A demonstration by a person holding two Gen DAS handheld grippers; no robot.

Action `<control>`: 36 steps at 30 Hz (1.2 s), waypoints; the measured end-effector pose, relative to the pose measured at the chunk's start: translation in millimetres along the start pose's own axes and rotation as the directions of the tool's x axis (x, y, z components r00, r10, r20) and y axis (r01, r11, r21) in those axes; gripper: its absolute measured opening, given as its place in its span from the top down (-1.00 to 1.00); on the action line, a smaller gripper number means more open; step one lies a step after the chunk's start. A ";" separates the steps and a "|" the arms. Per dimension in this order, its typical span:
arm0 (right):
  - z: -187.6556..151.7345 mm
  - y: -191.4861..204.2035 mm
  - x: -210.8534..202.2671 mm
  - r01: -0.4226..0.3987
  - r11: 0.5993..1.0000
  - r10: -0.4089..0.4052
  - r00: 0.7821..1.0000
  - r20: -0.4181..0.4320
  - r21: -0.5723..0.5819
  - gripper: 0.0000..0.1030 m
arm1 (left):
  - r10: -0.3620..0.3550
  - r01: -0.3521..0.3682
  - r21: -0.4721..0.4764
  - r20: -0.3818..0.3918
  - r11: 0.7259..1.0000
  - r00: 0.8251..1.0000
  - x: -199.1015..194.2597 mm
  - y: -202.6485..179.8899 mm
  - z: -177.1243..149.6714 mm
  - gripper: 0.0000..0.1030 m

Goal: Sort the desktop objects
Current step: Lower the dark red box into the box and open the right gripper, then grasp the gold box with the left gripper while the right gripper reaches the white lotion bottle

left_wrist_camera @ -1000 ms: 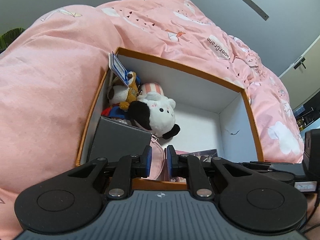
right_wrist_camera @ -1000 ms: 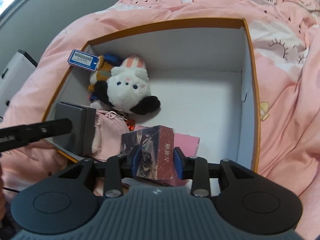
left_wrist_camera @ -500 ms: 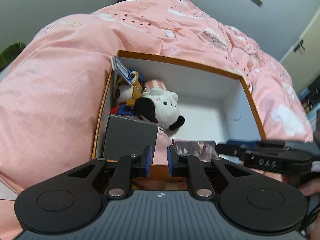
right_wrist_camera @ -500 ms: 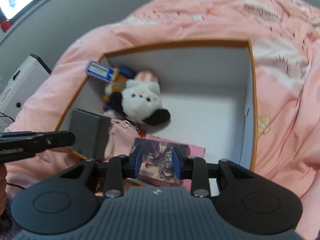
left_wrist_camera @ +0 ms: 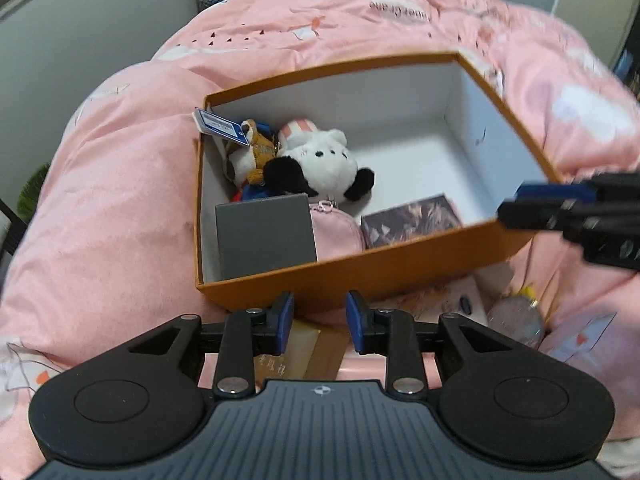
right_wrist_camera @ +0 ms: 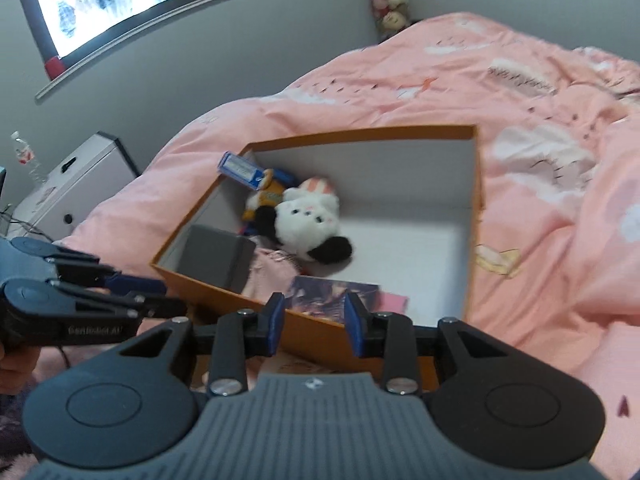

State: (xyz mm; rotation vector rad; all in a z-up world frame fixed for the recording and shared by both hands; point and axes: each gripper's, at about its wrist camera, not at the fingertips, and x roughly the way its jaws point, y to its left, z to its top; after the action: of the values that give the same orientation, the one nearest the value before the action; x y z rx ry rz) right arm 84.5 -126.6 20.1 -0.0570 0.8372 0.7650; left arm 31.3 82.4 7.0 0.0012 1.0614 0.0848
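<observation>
Looking down through both wrist cameras, I see a bed covered by a rumpled pink duvet with white cloud prints, grey walls behind it, and a dark-framed window high on the wall in the right view. A white cabinet stands beside the bed with a water bottle near it.

The orange box sits on the duvet, open at the top, white inside. In the left view its long axis runs from lower left to upper right. Inside, a black-and-white plush lies against the left wall with a smaller orange-and-blue plush and its blue tag behind it. A grey box stands in the near left corner, a pink pouch just beside it, and a printed card box lies flat by the near wall (its artwork is blurred).

My left gripper hovers outside the box's near wall; its fingers are parting, with nothing between them. Below it lie some flat packets and a round item I cannot identify. My right gripper hangs above the near wall, fingers partly apart and empty, the card box visible beyond them inside the box.
</observation>
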 end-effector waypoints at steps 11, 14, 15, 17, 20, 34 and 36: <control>-41.2 -19.4 17.9 -0.004 0.990 0.021 0.993 -0.117 0.140 0.19 | 0.170 -0.156 0.133 -0.099 0.979 0.981 29.2 -29.3 -12.7 -0.13; -51.1 -29.8 33.2 0.039 0.983 -0.006 0.984 -0.178 0.181 0.12 | 0.207 -0.191 0.130 -0.126 0.973 0.970 39.4 -28.3 -18.6 -0.16; -53.2 -33.7 38.1 0.042 0.979 -0.004 0.982 -0.191 0.198 0.11 | 0.212 -0.196 0.119 -0.132 0.973 0.968 42.3 -27.5 -20.5 -0.17; -56.6 -41.3 46.3 0.033 0.970 0.020 0.977 -0.215 0.239 0.07 | 0.216 -0.203 0.104 -0.138 0.974 0.967 47.5 -26.5 -23.5 -0.19; -61.2 -50.8 57.3 0.030 0.953 0.046 0.969 -0.242 0.302 0.06 | 0.223 -0.211 0.100 -0.131 0.972 0.966 53.1 -27.6 -25.4 -0.20; -73.8 -58.5 79.2 -0.010 0.918 0.116 0.963 -0.245 0.397 0.20 | 0.264 -0.248 0.134 -0.114 0.959 0.958 68.9 -38.9 -30.7 -0.38; -75.5 -59.3 73.8 -0.021 0.913 0.121 0.967 -0.222 0.408 0.36 | 0.267 -0.251 0.138 -0.114 0.958 0.957 69.0 -39.9 -31.0 -0.38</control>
State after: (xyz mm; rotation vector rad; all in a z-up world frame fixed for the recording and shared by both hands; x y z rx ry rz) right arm 104.2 -151.9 -96.7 0.2556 1.2255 0.6472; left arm 40.5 46.3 -69.9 0.2497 1.1927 0.2612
